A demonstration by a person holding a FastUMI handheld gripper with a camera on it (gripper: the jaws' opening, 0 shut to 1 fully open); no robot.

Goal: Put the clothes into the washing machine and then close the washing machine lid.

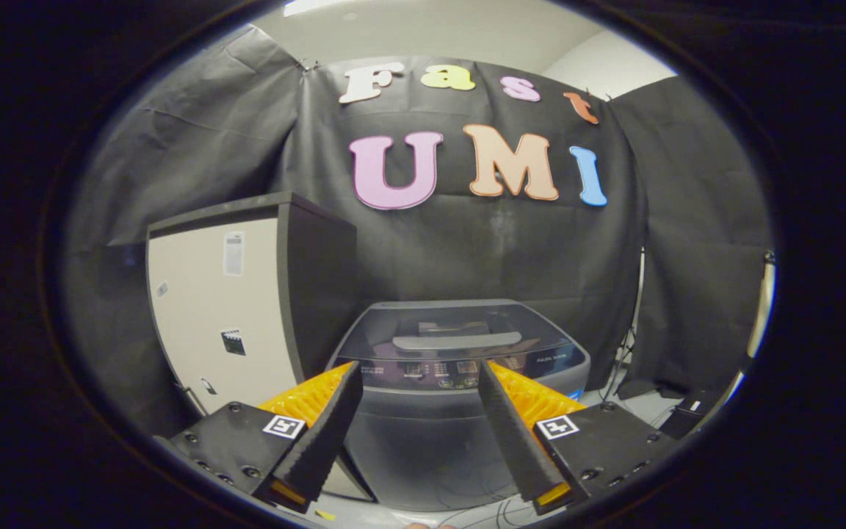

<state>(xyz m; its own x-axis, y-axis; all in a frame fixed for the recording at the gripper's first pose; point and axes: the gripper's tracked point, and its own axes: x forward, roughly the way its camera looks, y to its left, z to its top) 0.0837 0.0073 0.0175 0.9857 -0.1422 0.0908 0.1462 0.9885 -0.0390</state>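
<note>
A grey top-loading washing machine point(430, 433) stands just ahead of my fingers, against the black cloth wall. Its dark see-through lid point(460, 330) lies flat and shut on top, with a grey handle bar across it and a control panel along its front edge. My gripper point(419, 367) is open, its two orange-and-black fingers point(324, 426) spread wide to either side of the machine's front, with nothing between them. I see no clothes.
A tall cabinet point(225, 308) with a pale front and dark side stands beside the washer on its left. Cables and a dark box point(687, 415) lie on the floor at the washer's right, by a stand's legs.
</note>
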